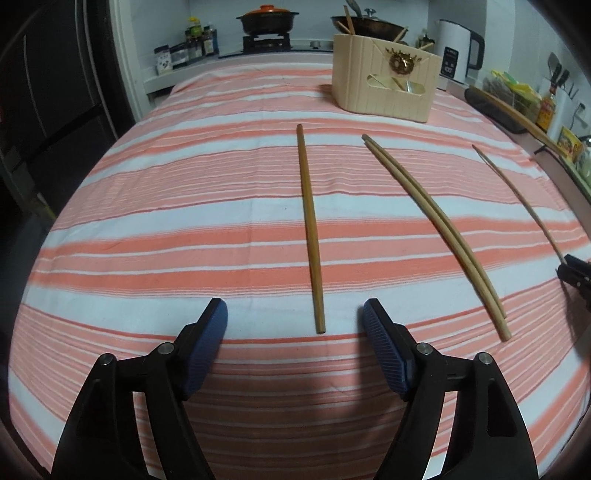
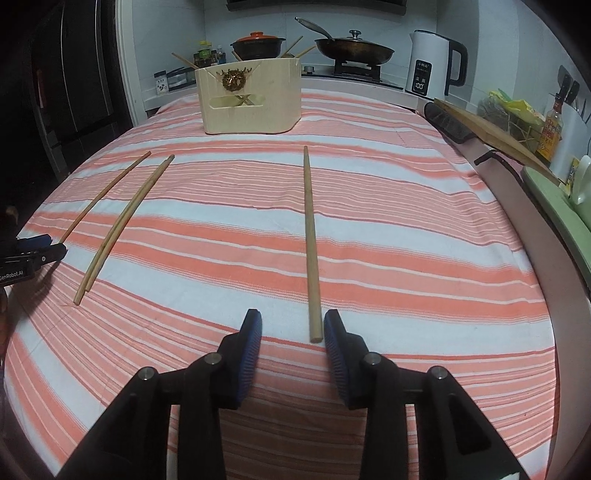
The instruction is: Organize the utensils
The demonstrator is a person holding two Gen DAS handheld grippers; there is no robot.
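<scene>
Several wooden chopsticks lie on the striped cloth (image 1: 147, 229). In the left wrist view a single chopstick (image 1: 309, 229) lies straight ahead, its near end between my open left gripper's (image 1: 295, 317) fingertips. A pair (image 1: 436, 229) lies to its right, and a thin one (image 1: 517, 195) further right. In the right wrist view a chopstick (image 2: 310, 243) ends just at my open right gripper (image 2: 293, 325), close to its right finger. The pair (image 2: 125, 218) and another chopstick (image 2: 107, 192) lie left. A cream utensil holder (image 1: 384, 81) (image 2: 251, 99) with chopsticks stands at the back.
A stove with a pot (image 1: 267, 20) and a wok (image 2: 352, 48), a white kettle (image 2: 432, 62), spice jars (image 1: 195, 40) and a wooden board (image 2: 491, 133) line the counter behind and right. The left gripper's tip (image 2: 33, 254) shows at the right wrist view's left edge.
</scene>
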